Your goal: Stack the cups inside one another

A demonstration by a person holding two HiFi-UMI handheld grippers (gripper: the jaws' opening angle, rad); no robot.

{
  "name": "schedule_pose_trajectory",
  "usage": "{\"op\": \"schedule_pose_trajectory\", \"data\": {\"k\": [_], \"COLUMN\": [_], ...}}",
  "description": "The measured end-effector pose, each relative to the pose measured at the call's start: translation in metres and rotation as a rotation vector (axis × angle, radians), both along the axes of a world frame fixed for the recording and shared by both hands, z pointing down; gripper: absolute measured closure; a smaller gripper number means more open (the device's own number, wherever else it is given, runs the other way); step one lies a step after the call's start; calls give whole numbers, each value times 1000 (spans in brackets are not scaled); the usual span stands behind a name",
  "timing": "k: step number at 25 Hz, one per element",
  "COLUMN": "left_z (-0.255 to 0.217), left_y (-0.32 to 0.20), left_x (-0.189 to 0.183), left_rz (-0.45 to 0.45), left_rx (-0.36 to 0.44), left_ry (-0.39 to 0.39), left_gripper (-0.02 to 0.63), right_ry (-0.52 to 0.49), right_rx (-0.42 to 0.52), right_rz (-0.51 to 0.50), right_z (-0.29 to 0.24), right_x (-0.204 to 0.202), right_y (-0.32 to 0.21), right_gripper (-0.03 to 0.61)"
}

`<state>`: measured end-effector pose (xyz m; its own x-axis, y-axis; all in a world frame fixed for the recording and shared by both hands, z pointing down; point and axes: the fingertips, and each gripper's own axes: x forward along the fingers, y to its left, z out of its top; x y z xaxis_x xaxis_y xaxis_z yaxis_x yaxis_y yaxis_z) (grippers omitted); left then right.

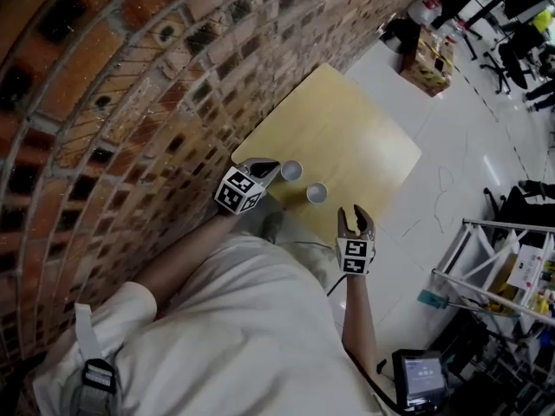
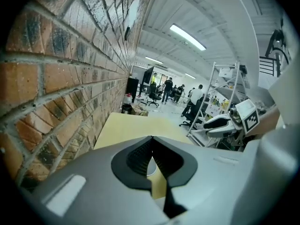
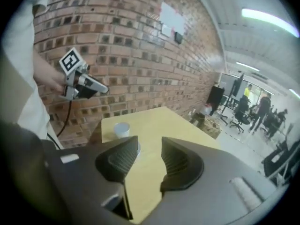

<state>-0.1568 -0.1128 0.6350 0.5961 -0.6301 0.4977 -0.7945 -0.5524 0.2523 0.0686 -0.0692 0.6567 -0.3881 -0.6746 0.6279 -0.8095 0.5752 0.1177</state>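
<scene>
Two small grey-white cups stand open side up near the front edge of the yellow table (image 1: 347,128): one cup (image 1: 291,171) at the left, the other cup (image 1: 316,193) a little to its right and nearer. My left gripper (image 1: 270,168) hovers just left of the first cup, jaws shut and empty. In the left gripper view the shut left gripper (image 2: 151,139) hides most of a cup (image 2: 149,167). My right gripper (image 1: 355,212) hangs off the table's front edge, open with nothing between its jaws. In the right gripper view, the right gripper (image 3: 149,146) faces one cup (image 3: 121,129).
A brick wall (image 1: 113,76) runs along the table's left side. White floor (image 1: 468,137) lies to the right, with a metal shelf rack (image 1: 494,267) and a cardboard box (image 1: 425,63) near the far corner. Office chairs and people stand far off.
</scene>
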Motion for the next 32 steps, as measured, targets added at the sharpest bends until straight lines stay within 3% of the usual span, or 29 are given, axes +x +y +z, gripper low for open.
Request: {"op": "schedule_pose_trajectory", "data": {"k": [3,7,14,22,24,32], "left_z": [-2,2,4,9,10,43], "left_y": [-5,-5,-1,0,1,22], "left_x": [5,10,15,7,12,37], "left_rz": [5,21,60,37,72,291], "left_rx": [18,16,18,-6,-7,11], "left_ry": [-24,-55,-79,-96,-111,-328], "left_gripper": [594,594,583,570,509,467], "right_ry": [-65,-89,-120,-150,-152,-140], "right_rx": [31,17,24,18,11,-42], "right_rz": [131,216,260,276,274,272], "right_z": [-9,0,4,9,12,28], "right_x": [34,62,71,65,64,65], "right_y": [3,14,19,25,26,42], "right_gripper": [416,416,417,422,422,423]}}
